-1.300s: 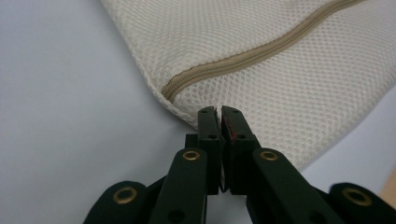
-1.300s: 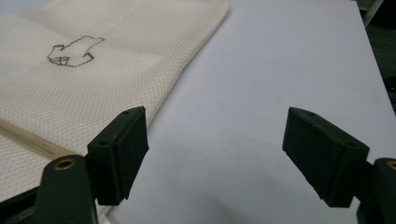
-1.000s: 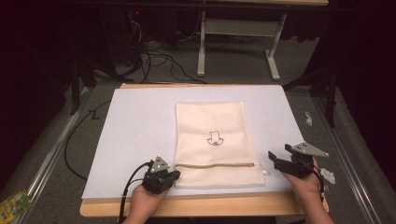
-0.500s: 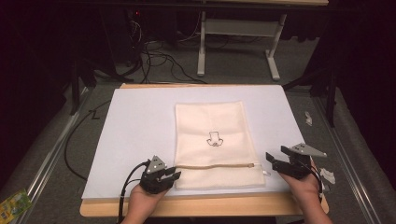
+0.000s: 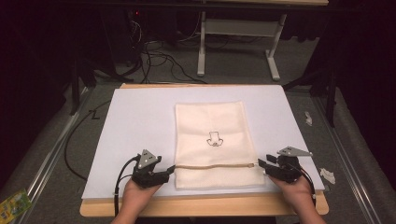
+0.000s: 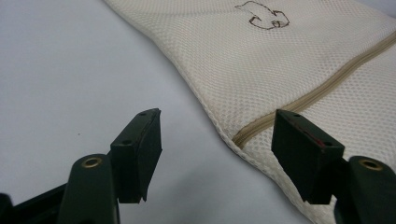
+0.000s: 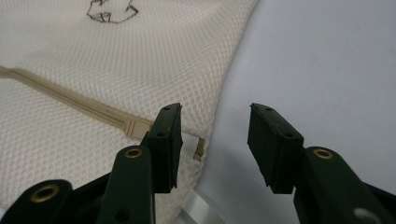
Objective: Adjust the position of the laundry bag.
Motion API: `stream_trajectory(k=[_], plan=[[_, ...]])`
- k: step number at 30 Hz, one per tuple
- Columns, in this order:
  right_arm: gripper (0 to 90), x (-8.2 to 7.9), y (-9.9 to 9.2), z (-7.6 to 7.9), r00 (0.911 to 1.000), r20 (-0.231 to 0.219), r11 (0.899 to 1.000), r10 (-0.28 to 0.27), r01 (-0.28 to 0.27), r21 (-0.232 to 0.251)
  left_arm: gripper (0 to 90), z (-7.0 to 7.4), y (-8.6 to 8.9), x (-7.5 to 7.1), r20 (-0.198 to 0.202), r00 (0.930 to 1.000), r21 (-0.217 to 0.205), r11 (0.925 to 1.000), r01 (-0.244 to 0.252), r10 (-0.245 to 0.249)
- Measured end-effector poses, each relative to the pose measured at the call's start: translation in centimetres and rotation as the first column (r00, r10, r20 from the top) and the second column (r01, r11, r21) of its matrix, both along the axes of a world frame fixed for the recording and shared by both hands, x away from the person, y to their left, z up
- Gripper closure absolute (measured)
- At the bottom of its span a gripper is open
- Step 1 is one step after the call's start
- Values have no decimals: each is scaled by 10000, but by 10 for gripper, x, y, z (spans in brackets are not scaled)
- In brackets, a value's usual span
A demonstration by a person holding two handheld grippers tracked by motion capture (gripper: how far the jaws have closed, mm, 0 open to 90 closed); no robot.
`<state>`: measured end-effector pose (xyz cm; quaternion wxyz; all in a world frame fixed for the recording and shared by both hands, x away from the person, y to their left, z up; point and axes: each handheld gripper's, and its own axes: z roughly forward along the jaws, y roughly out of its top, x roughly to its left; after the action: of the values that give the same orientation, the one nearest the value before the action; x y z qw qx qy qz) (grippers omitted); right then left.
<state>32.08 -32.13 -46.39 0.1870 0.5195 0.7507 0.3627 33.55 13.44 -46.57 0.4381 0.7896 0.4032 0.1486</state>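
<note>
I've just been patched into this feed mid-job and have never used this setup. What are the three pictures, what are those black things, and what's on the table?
There is no robot arm here. A person holds a hand-operated claw in each hand: the left claw and the right claw, seen from above in the high view, with the forearms coming in from the bottom.

The other two pictures come from cameras riding on the claws themselves, each looking along its own two black jaws.

On the white table surface lies a flat cream mesh bag with a small printed figure and a tan zipper running across its near end.

Both claws are open and hold nothing. The left one sits at the zipper's left end, the right one at the end with the zipper pull.
</note>
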Motion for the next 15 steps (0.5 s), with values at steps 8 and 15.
stream_trajectory(k=[8, 15], plan=[[670, 1, 4, -9, 9965, -804, 9995, 248, -233, 203, 342, -3, -3, 5, -282, 9992, -346, 9990, 270, -279], [806, -3, 9, -9, 9956, -666, 9972, 651, -674, -317, 342, 2, -10, 4, 83, 9992, -623, 9973, 395, -390]])
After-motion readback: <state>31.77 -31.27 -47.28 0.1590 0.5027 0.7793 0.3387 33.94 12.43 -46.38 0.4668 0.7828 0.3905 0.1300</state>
